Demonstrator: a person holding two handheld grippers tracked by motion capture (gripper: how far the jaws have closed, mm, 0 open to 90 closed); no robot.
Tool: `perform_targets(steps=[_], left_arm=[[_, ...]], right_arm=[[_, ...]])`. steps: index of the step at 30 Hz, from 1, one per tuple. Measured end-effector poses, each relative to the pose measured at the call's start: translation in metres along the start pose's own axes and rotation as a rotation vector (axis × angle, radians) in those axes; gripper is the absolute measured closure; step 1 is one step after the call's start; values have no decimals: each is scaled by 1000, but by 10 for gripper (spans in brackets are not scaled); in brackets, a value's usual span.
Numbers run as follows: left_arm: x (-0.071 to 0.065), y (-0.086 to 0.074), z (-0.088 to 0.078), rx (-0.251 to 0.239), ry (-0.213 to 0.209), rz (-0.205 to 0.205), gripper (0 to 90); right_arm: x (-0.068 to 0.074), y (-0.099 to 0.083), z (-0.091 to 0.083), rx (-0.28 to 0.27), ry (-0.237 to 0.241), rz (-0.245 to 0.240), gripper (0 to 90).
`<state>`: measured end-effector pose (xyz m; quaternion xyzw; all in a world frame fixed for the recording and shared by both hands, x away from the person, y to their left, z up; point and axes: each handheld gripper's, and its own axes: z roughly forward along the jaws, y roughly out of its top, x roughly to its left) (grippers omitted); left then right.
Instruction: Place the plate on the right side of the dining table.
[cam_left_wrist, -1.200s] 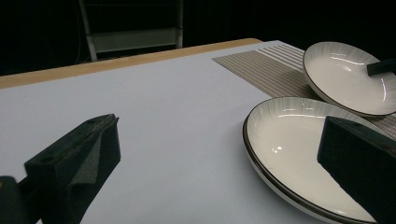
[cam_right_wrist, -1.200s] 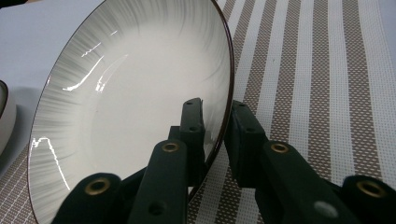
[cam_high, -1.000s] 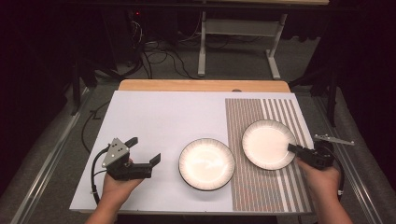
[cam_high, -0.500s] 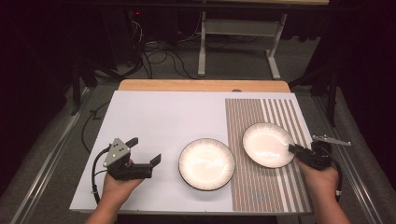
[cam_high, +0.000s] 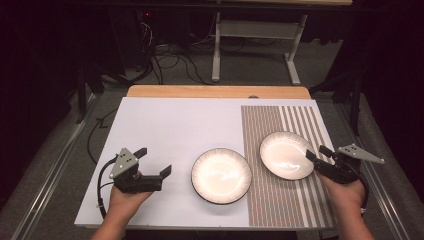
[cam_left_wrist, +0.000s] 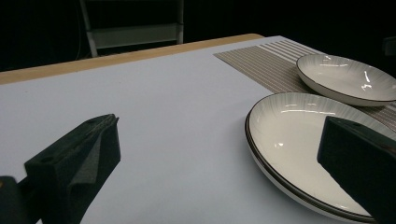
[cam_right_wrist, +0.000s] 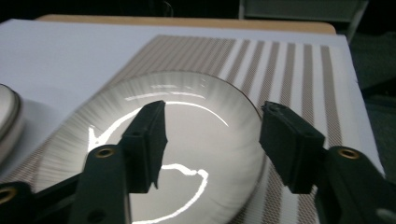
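White plate (cam_high: 221, 175), second plate (cam_high: 286, 155) on striped mat (cam_high: 295, 200)

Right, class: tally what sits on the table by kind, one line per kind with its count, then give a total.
Plates: 2, one on the white sheet, one on the striped mat
Striped mat: 1
White sheet: 1
Total: 4

We've got black grippers, left gripper (cam_high: 154, 162) and right gripper (cam_high: 315, 153): grey triangular plates, black cables, brass screws, bare forearms.
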<state>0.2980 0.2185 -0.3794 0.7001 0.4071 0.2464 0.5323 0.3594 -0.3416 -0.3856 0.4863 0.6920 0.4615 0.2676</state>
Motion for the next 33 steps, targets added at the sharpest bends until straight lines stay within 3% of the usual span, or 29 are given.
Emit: perform_targets(steps=[1, 2, 5, 9, 10, 13, 17, 23, 33], left_arm=[[0, 0, -1, 0, -3, 1, 1], [0, 0, -1, 0, -3, 1, 1], [-2, 1, -1, 0, -10, 1, 3], [-4, 1, -2, -5, -10, 13, 3], [-4, 1, -3, -2, -12, 13, 3], [-4, 0, -4, -2, -9, 12, 1], [-6, 0, -6, -17, -2, 27, 1], [-8, 1, -11, -50, -6, 35, 1], [-7, 1, -12, -66, -1, 37, 0]], right_arm=[[10, 3, -2, -26, 38, -22, 347], [10, 3, -2, -26, 38, -22, 347], [28, 7, -5, -66, 75, -86, 278], [57, 12, -9, -99, 157, -139, 189], [57, 12, -9, -99, 157, -139, 189], [78, 12, -11, -112, 185, -173, 92], [94, 11, -11, -105, 213, -190, 5], [106, 8, -10, -96, 238, -213, 5], [104, 7, -9, -96, 223, -196, 5]])
